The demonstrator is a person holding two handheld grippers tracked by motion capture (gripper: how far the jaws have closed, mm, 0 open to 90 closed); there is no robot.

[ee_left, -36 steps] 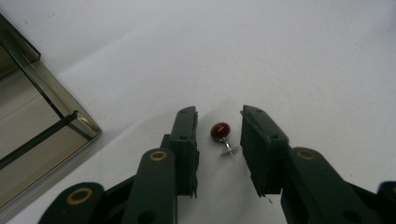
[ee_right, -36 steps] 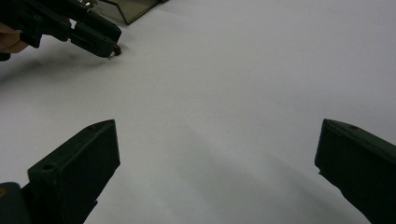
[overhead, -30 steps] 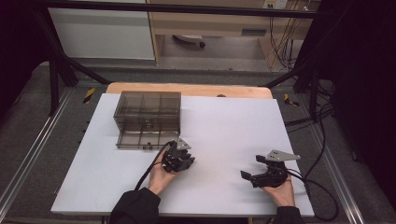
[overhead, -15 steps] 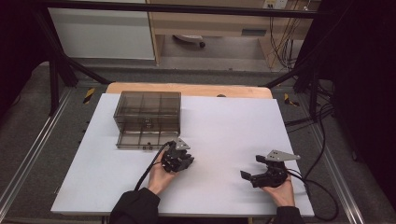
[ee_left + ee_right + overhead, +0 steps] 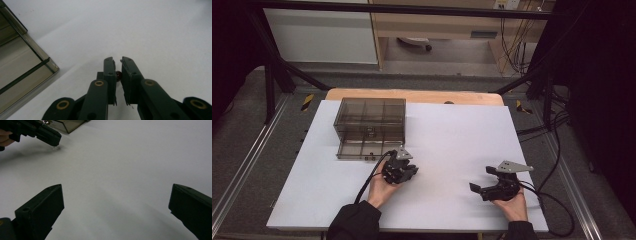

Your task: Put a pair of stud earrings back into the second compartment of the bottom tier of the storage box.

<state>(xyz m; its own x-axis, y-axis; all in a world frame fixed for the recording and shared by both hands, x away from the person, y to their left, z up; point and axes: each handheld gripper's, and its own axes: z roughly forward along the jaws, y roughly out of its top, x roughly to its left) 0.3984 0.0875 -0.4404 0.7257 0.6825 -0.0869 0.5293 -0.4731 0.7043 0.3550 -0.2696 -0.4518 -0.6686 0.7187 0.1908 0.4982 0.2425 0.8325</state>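
One small dark-red round bead (image 5: 118, 74) sits clamped between the left gripper's (image 5: 117, 60) jaws, which have just been closing, low over the white table sheet (image 5: 452, 135), near the smoky clear plastic drawer box (image 5: 370, 127). Right gripper (image 5: 482, 180): jaws wide apart, nothing between them, well apart from the left.

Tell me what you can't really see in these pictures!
- Small dark red thing, left gripper view: the left claw has just been closing on it, and its black jaws cover most of it, so what it is can't be told.
- Open drawer of the smoky plastic box, high view: too small and dim to see what is inside.
- Right claw, right gripper view: the jaws are cut off by the bottom edge.
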